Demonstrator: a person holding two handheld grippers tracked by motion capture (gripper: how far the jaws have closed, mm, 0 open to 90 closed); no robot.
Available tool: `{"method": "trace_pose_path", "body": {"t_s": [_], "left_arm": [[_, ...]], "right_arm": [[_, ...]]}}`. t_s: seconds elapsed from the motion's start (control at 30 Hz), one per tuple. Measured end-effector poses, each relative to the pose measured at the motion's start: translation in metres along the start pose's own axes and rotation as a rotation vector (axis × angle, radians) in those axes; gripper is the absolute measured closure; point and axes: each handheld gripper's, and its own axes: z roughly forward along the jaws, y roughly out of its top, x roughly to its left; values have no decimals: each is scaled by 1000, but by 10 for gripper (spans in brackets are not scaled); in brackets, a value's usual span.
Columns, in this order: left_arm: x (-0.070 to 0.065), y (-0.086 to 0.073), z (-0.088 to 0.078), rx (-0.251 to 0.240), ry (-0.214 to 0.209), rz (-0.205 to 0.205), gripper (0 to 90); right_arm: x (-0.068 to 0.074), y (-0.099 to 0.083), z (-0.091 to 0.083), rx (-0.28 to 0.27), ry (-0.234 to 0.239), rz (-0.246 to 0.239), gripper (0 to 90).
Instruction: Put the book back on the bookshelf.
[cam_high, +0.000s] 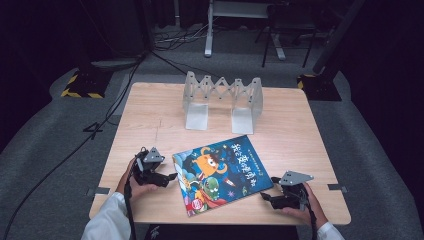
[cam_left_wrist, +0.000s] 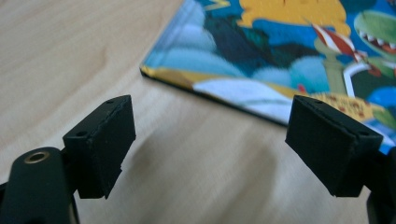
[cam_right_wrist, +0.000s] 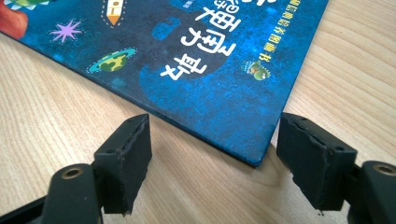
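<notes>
Your left gripper (cam_high: 170, 176) sits at the book's (cam_high: 222, 172) nine o'clock edge, jaws spread wide and empty; your right gripper (cam_high: 264, 196) waits at its four o'clock corner, jaws likewise parted. The book lies flat on the table (cam_high: 150, 120); the folding rack (cam_high: 222, 100) stands at twelve o'clock beyond

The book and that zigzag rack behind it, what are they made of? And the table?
The book looks like paper with a smooth printed cover; its edge is thin and flat in the right gripper view. The zigzag rack seems to be pale grey metal, though painted plastic is possible: thin flat plates and crossed strips. The table looks like light wood or a wood-look laminate, with grain lines showing.
</notes>
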Motion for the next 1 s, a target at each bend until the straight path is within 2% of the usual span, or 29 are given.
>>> {"method": "trace_pose_path", "body": {"t_s": [0.13,0.17,0.27,0.4,0.43,0.47,0.57,0.6,0.63,0.7,0.8,0.83,0.9,1.0], "left_arm": [[6,11,9,1,-31,1,161],[7,14,12,2,-13,17,163],[12,28,23,9,-56,17,163],[13,36,31,24,-54,25,163],[12,37,38,49,-53,50,164],[11,37,40,49,-60,44,157],[13,37,43,40,-76,26,155],[13,37,45,41,-107,18,158],[13,37,45,41,-107,18,156],[9,38,46,48,-129,41,159],[6,39,45,67,-137,53,150],[5,38,43,75,-151,67,151],[3,37,41,85,-154,75,151],[-3,33,36,106,-162,91,146]], "right_arm": [[-1,0,0,1,-16,17,290],[-2,0,0,-1,-23,23,301],[-4,1,0,-5,-35,31,324],[-4,1,0,-8,-36,34,325],[-3,0,0,-9,-38,33,325],[-3,0,0,-10,-40,31,328],[-3,0,0,-10,-39,30,328],[-3,1,1,-9,-40,33,327],[-3,1,1,-9,-40,33,327],[-3,1,1,-8,-40,32,326],[-4,2,2,-5,-38,38,322],[-6,3,3,-6,-50,25,318],[-6,4,3,-6,-58,25,319],[-9,5,4,-9,-78,39,334]]}}
